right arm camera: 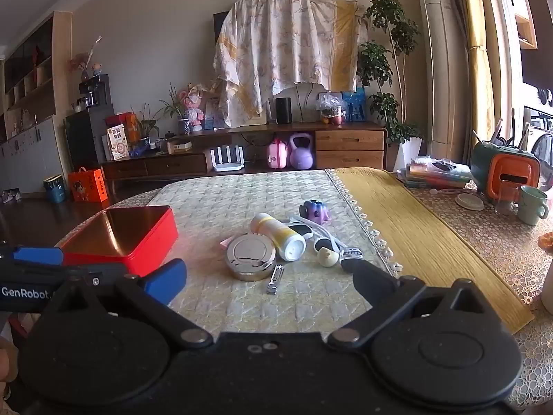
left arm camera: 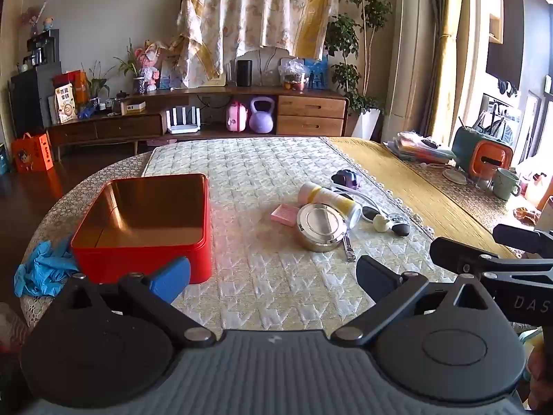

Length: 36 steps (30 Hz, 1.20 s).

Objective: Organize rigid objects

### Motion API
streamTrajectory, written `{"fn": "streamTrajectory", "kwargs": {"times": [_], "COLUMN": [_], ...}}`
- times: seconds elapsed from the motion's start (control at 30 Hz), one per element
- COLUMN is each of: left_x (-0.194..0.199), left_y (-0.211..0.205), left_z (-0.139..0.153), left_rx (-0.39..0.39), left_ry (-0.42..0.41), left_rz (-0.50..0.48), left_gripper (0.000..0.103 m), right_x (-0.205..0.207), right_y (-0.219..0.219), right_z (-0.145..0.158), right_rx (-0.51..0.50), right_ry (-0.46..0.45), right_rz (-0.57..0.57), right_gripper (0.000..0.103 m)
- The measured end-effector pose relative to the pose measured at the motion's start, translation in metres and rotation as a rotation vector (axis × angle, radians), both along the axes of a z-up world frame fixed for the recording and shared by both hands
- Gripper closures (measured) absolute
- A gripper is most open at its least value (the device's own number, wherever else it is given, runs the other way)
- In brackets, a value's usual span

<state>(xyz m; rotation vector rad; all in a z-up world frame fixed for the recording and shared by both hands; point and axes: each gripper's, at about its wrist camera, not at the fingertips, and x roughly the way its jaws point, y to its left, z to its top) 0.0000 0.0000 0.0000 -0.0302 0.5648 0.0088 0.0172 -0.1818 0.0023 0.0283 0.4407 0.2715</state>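
An open red tin box (left arm camera: 145,228) with a gold inside stands on the quilted mat at the left; it also shows in the right wrist view (right arm camera: 121,238). To its right lies a cluster: a round steel tin (left arm camera: 319,226) (right arm camera: 250,256), a white and yellow bottle (left arm camera: 328,199) (right arm camera: 278,235), a pink card (left arm camera: 285,214), nail clippers (left arm camera: 349,247) (right arm camera: 275,278), a purple toy (left arm camera: 345,178) (right arm camera: 316,211), a cream duck (left arm camera: 380,223) (right arm camera: 326,257) and a dark handle (left arm camera: 401,226). My left gripper (left arm camera: 273,276) is open and empty, near the mat's front. My right gripper (right arm camera: 269,282) is open and empty, just short of the clippers.
A yellow runner (right arm camera: 414,228) lies right of the mat. Further right stand a green mug (right arm camera: 532,204), a glass (right arm camera: 506,199), a teal and orange holder (right arm camera: 504,169) and stacked books (right arm camera: 432,176). Blue gloves (left arm camera: 41,269) lie left of the box. A TV cabinet (left arm camera: 207,110) stands behind.
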Motion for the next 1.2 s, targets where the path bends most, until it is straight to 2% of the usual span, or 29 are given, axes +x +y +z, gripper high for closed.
{"fn": "streamTrajectory", "kwargs": {"times": [0.53, 1.2], "left_x": [0.001, 0.003], "left_y": [0.008, 0.002], "left_z": [-0.003, -0.005], "left_rx": [-0.032, -0.030], "left_ry": [0.004, 0.012], "left_rz": [0.010, 0.010], "left_gripper": [0.000, 0.000], "right_x": [-0.001, -0.001], "right_y": [0.001, 0.000], "right_z": [0.003, -0.001], "right_rx": [0.025, 0.024], "right_ry": [0.008, 0.011], "right_rz": [0.010, 0.018], "right_gripper": [0.001, 0.001]}}
